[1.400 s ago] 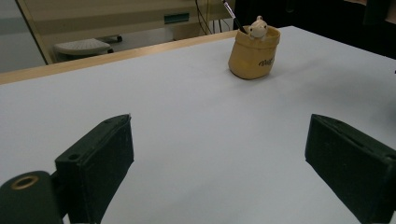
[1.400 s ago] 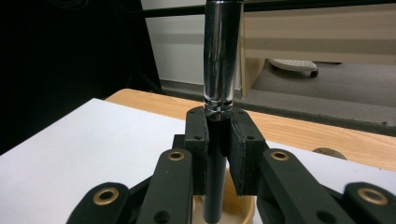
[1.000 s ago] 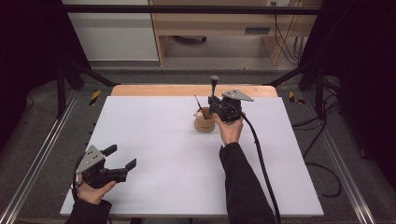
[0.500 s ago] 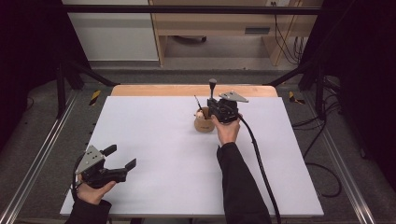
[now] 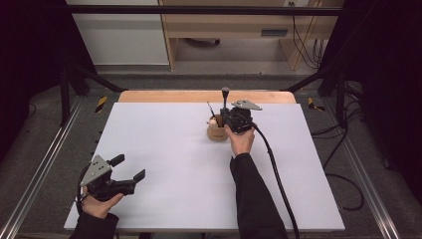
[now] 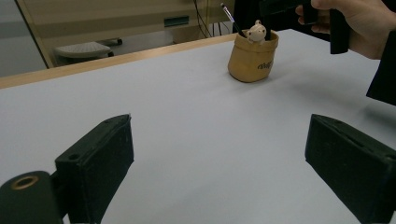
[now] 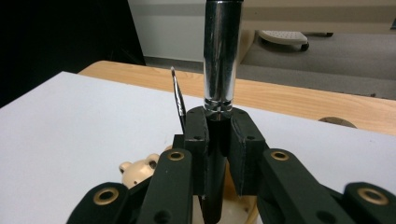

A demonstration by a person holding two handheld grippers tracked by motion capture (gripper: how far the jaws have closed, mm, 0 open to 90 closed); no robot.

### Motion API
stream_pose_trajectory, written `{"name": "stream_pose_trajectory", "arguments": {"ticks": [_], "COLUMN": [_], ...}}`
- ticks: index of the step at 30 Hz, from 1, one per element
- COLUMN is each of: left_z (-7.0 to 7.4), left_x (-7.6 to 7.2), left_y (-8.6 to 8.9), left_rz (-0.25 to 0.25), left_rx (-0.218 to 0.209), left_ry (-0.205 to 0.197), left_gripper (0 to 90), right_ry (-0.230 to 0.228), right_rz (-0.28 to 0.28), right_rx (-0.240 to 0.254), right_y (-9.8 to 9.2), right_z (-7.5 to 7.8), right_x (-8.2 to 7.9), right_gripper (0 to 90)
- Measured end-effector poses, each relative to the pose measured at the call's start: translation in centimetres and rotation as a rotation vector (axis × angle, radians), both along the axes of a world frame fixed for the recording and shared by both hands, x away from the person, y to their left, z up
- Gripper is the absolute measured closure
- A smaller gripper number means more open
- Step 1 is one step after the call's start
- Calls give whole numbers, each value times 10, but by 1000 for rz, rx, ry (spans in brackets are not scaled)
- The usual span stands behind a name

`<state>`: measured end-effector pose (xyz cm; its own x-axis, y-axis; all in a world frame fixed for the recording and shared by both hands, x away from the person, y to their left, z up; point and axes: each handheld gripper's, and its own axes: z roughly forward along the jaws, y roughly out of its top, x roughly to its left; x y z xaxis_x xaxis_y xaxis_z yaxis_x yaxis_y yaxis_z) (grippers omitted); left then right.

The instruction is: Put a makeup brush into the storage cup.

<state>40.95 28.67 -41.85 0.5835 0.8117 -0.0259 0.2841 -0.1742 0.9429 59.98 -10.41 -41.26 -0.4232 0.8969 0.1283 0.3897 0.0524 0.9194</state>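
Jaws of the right gripper [image 7: 218, 140] clamped on a tall tool [image 7: 219, 70]: black lower shaft between the pads, polished metal sleeve rising above them. Tool stands upright, lower end down inside the tan cup [image 6: 252, 58]. In the high view the right gripper [image 5: 230, 117] sits just above and beside the cup [image 5: 217, 131], the tool's dark top [image 5: 225, 94] poking up past the grey plate.

Cup: small, tan, rounded, some lettering on its side, standing upright on the far middle part of the white table [image 5: 169, 149]. Inside it, besides the tool, a thin black pen [image 6: 229, 16] leaning away, with a light tip, and a small cream bear figure [image 6: 256, 31] peeking over the rim. From the right gripper view the pen [image 7: 179, 100] slants just left of the jaws, the bear [image 7: 137, 170] low at left.

The person's right hand [image 5: 240, 139] wraps the gripper from the near side; dark sleeve runs back to the table's near edge, black cable trailing alongside.

Left gripper [image 5: 130, 169] well apart, at the near left corner of the table, held by the left hand [image 5: 99, 201]. Its jaws stand wide with only bare tabletop between them [image 6: 219, 154]; it points toward the cup.

Beyond the white surface, a wooden strip [image 5: 199, 96] along the far edge.
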Motion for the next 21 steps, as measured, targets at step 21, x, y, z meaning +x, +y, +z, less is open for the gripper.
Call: {"name": "stream_pose_trajectory", "arguments": {"ticks": [21], "left_z": [0], "left_x": [0], "left_y": [0], "left_rz": [-6], "left_rx": [3], "left_ry": [-4], "left_gripper": [77], "right_ry": [57], "right_rz": [0], "right_rx": [-43], "right_y": [2], "right_z": [-5], "right_x": [-3], "right_gripper": [762]}}
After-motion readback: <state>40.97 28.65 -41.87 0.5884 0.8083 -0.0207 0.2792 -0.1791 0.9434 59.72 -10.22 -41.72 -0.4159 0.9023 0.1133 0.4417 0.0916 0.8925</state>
